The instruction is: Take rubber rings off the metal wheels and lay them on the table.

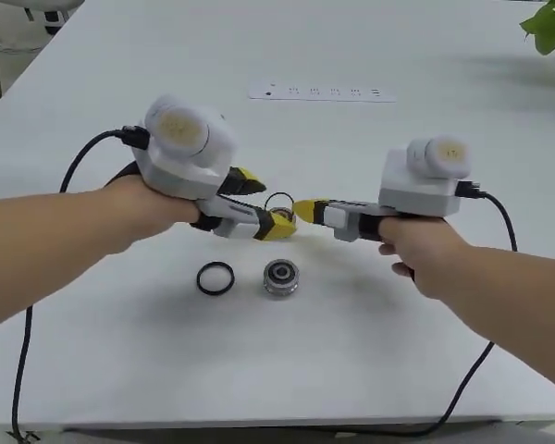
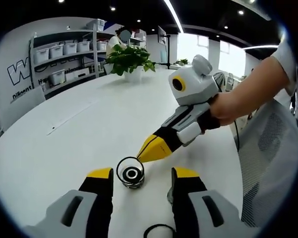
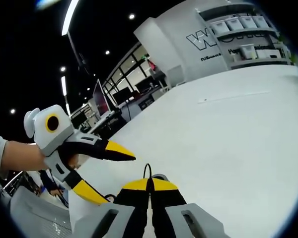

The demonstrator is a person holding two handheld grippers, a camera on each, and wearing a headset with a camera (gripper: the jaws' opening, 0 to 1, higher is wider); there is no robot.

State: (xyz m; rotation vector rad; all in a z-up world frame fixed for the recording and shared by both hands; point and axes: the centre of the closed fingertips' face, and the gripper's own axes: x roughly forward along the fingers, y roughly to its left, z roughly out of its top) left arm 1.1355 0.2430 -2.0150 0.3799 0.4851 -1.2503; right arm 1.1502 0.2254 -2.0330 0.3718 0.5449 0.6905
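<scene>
Plain white surface (image 1: 398, 139). Left gripper (image 2: 141, 174) fingers were spread around the metal wheel (image 2: 132, 175). Right gripper (image 3: 150, 186) fingers were pinching its rubber ring (image 2: 129, 158).

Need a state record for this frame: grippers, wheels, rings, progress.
left gripper: open, jaws either side of the worked wheel, not touching it
right gripper: shut on the worked ring
worked wheel: on the table, between the left jaws
worked ring: pinched at one edge, tilted up off that wheel
bare wheel: on the table nearer the person, no ring
loose ring: flat beside the bare wheel, apart
progress: one ring laid down; second not yet free
</scene>
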